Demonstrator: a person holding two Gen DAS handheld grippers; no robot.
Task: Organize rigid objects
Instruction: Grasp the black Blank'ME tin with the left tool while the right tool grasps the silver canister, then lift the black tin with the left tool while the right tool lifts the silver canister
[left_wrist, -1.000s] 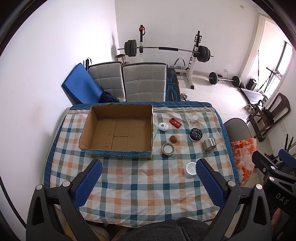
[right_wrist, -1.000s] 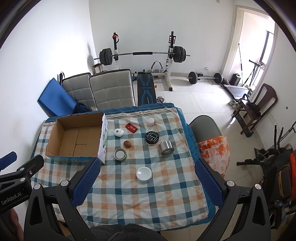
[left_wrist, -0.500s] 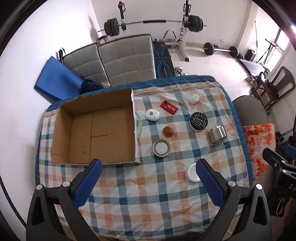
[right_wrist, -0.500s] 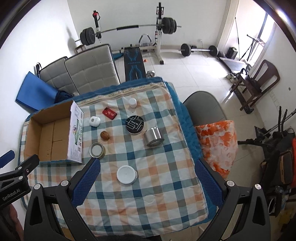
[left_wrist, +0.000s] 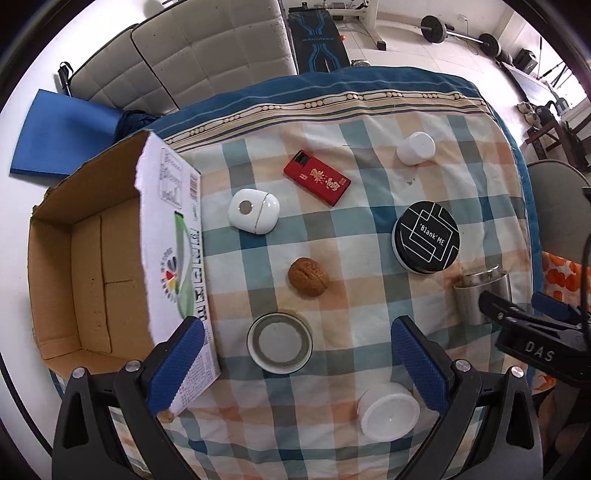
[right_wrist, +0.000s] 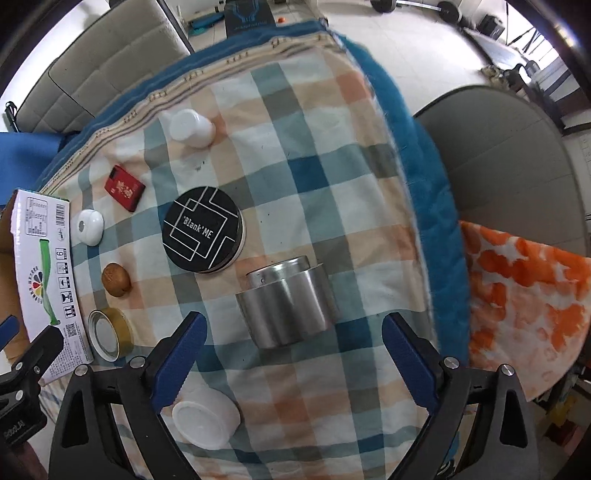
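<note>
Table (left_wrist: 373, 110) under a checked cloth (left_wrist: 354, 302), with small things laid out beside a box.

On the cloth, at its left side, an open cardboard box (left_wrist: 110, 258) sits. To its right lie a white case (left_wrist: 253, 211), a red pack (left_wrist: 317, 177), a walnut (left_wrist: 308, 277) and a glass-topped tin (left_wrist: 279, 342). Further right stand a small white jar (left_wrist: 416, 148), a black round tin (left_wrist: 427, 237) marked 'Blank'ME and a steel can (right_wrist: 288, 302). A white tub (left_wrist: 388, 410) sits nearest the front edge.
</note>
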